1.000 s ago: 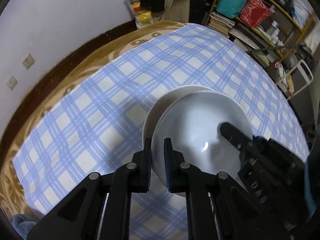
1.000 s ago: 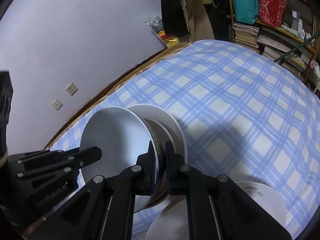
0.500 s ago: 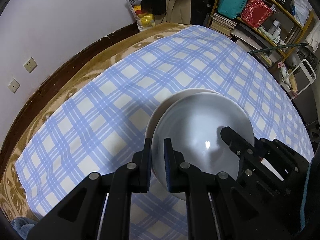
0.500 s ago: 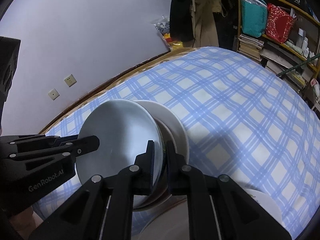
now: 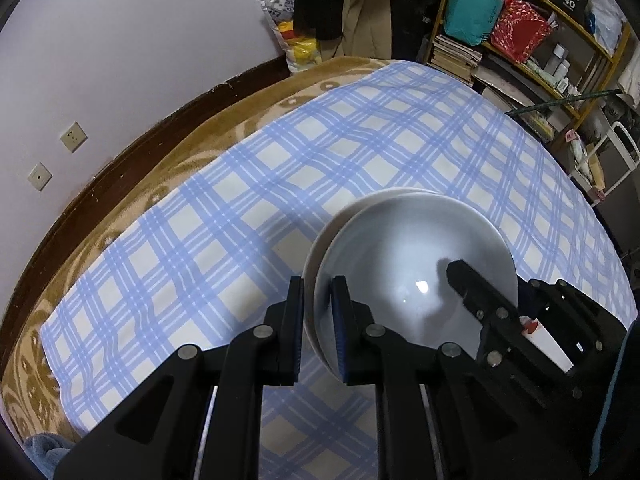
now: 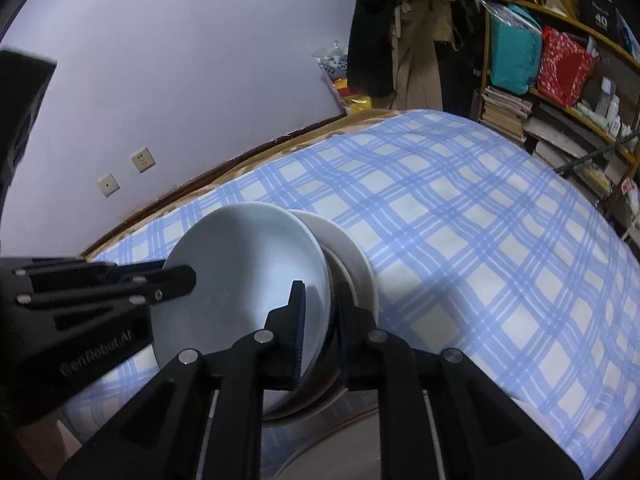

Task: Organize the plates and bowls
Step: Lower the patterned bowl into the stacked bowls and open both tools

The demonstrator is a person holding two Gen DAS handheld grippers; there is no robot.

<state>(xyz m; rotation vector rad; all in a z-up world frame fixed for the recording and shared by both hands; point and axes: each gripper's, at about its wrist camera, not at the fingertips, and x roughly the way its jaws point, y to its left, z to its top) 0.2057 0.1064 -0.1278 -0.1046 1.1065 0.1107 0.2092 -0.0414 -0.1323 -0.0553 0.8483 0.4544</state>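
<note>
A pale grey bowl [image 5: 416,280] sits nested in a white bowl [image 5: 320,248] on the blue checked cloth [image 5: 240,200], at about 5 o'clock from the cloth's middle in the left wrist view. The left gripper [image 5: 316,320] straddles the rims at 7 o'clock of the bowls; its jaws are opening, and a gap shows beside the outer finger. The right gripper [image 6: 320,316] straddles the opposite rim, its jaws also opening with the rims between them. A shelf [image 5: 520,40] with books stands at 1 o'clock.
</note>
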